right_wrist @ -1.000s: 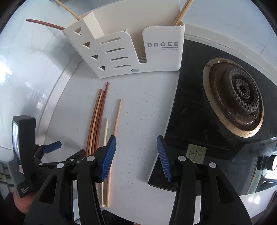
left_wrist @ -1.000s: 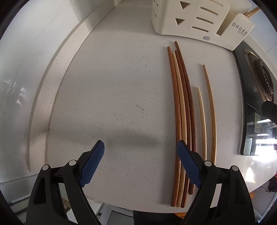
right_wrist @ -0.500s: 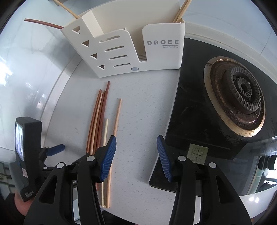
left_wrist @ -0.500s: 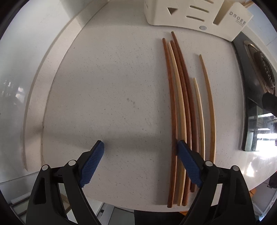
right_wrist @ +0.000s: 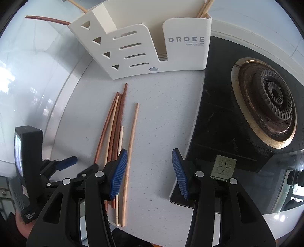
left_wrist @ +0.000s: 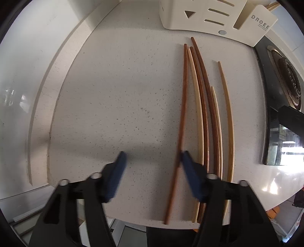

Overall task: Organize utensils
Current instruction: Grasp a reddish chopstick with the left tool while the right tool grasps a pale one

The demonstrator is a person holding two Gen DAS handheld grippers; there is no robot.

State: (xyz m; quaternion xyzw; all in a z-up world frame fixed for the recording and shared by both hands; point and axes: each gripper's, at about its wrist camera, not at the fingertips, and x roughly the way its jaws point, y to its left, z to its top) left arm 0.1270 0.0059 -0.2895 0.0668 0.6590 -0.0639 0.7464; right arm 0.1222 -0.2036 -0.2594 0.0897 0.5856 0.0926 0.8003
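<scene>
The leftmost reddish-brown wooden chopstick has swung askew beside the left gripper; both jaws gape empty.

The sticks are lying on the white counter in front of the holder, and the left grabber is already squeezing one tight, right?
Not quite. The left wrist view shows the left hand-held gripper open, its fingers apart, around one reddish chopstick. The chopsticks do lie on the counter before the holder.

Six chopsticks are laid lengthwise, side by side, on the countertop, before the utensil holder set at the back wall, with the stove burner to their right.
</scene>
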